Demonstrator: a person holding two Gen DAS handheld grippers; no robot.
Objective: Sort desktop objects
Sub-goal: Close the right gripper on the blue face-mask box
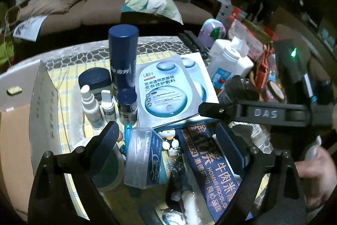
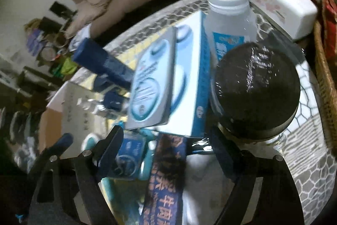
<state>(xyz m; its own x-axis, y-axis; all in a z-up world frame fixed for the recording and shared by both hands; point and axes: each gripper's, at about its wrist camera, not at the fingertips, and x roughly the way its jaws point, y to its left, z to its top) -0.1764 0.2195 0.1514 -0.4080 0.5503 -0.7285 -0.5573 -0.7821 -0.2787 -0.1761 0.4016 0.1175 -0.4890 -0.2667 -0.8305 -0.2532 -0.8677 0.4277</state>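
From where I sit, the sorting looks barely begun. My left gripper (image 1: 168,136) hangs with its jaws standing wide and nothing pressed between them; under the gap lie a clear plastic case (image 1: 143,155), a small penguin figure (image 1: 170,139) and the dark blue noodle packet (image 1: 210,166), all jumbled and overlapping. Ahead of those fingers a few toiletries stand roughly grouped: the tall blue can (image 1: 123,54), two small white spray bottles (image 1: 91,108) and a short dark bottle (image 1: 127,105). Beyond, to the right, sits the face-mask box (image 1: 174,88). My right gripper (image 2: 166,140) is also wide apart and holds nothing; the black-lidded jar (image 2: 257,88) sits just ahead of its right finger, the white bottle (image 2: 229,20) behind that. The cardboard box (image 1: 14,130) off to the left shows nothing inside that I can see, so nearly everything remains to place.
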